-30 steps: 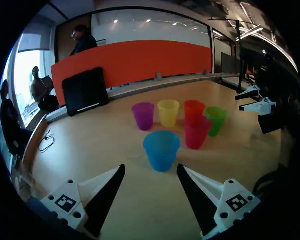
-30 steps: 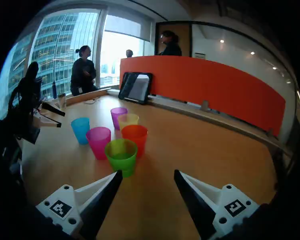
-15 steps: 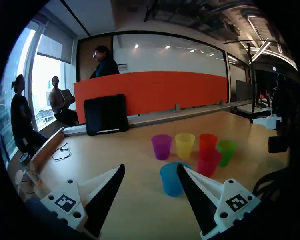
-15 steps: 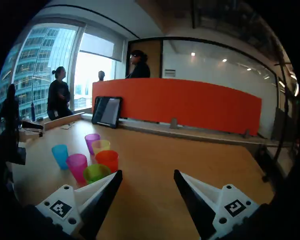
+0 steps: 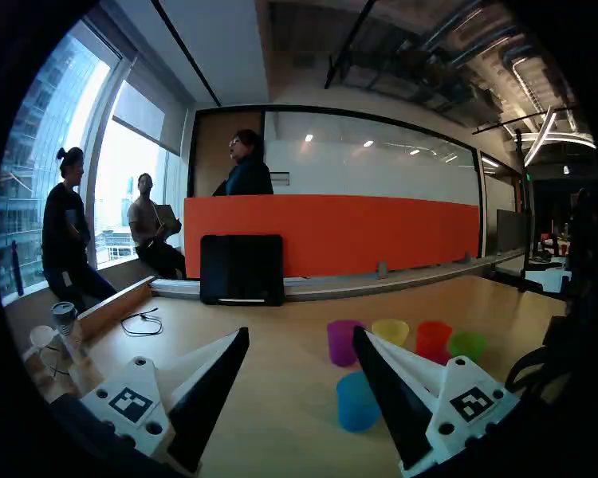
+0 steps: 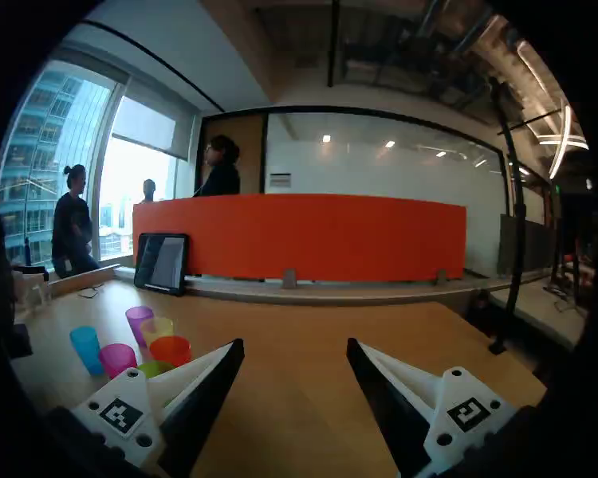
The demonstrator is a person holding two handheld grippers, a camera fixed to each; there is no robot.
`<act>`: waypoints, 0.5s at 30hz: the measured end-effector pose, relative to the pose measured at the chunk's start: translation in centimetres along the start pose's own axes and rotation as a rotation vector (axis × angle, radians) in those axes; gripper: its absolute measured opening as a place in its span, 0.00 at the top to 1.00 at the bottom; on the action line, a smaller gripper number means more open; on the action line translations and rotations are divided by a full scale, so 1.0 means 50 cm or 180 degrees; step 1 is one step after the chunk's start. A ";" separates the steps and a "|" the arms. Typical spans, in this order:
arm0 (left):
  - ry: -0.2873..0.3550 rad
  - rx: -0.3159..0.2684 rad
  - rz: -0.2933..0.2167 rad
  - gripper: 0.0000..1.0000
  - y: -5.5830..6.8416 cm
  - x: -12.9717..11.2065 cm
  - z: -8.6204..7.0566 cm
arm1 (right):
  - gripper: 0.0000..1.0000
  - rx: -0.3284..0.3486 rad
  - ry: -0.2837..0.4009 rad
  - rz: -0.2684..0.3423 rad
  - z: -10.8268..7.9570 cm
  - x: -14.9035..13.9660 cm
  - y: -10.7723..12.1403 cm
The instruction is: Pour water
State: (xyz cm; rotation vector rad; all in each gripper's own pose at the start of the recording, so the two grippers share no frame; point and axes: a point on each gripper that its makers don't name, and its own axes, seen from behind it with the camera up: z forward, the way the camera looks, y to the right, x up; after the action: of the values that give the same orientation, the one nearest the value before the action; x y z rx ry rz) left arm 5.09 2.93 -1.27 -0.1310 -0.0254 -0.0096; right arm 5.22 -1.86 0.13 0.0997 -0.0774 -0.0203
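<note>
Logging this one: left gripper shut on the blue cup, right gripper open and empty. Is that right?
No. The left gripper view shows the left gripper open and empty; the blue cup stands free on the table ahead of it. The right gripper is open and empty, as stated.

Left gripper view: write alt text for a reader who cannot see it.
The open, empty left gripper hangs over a wooden table, a blue cup partly behind one finger. Beyond stand a purple cup, yellow cup, red cup and green cup in a row, then a black tablet before an orange partition, people by the window.
</note>
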 end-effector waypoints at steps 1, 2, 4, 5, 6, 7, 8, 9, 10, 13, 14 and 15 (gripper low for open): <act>0.0016 0.0003 -0.0003 0.04 0.001 0.002 0.000 | 0.00 -0.0039 0.0036 0.0000 -0.001 0.004 0.003; 0.0031 0.0006 -0.0006 0.04 0.003 0.003 0.000 | 0.00 -0.0075 0.0067 0.0001 -0.003 0.007 0.006; 0.0053 0.0020 0.0002 0.04 0.005 0.006 0.000 | 0.00 -0.0152 0.0139 -0.0018 -0.006 0.016 0.012; 0.0062 0.0028 0.0008 0.04 0.006 0.007 0.001 | 0.00 -0.0189 0.0174 -0.0029 -0.008 0.021 0.015; 0.0073 0.0036 0.0011 0.04 0.007 0.009 0.001 | 0.00 -0.0228 0.0209 -0.0043 -0.011 0.026 0.018; 0.0086 0.0045 0.0012 0.04 0.009 0.011 0.002 | 0.00 -0.0273 0.0249 -0.0061 -0.014 0.032 0.022; 0.0098 0.0053 0.0012 0.04 0.010 0.013 0.003 | 0.00 -0.0314 0.0284 -0.0077 -0.017 0.037 0.025; 0.0109 0.0065 0.0009 0.04 0.011 0.014 0.003 | 0.00 -0.0348 0.0310 -0.0092 -0.019 0.040 0.028; 0.0120 0.0082 0.0001 0.04 0.011 0.015 0.003 | 0.00 -0.0380 0.0328 -0.0109 -0.023 0.043 0.031; 0.0135 0.0116 -0.0021 0.04 0.011 0.014 0.006 | 0.00 -0.0446 0.0366 -0.0113 -0.030 0.048 0.038; 0.0135 0.0122 -0.0027 0.04 0.011 0.013 0.007 | 0.00 -0.0461 0.0374 -0.0102 -0.032 0.049 0.040; 0.0132 0.0131 -0.0035 0.04 0.011 0.011 0.008 | 0.00 -0.0465 0.0379 -0.0084 -0.034 0.049 0.042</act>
State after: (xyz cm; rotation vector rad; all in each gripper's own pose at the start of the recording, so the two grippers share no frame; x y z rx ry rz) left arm 5.64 3.51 -0.91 -0.0895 0.0152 -0.0228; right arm 7.81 0.33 -1.14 -0.0442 0.0443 -0.0463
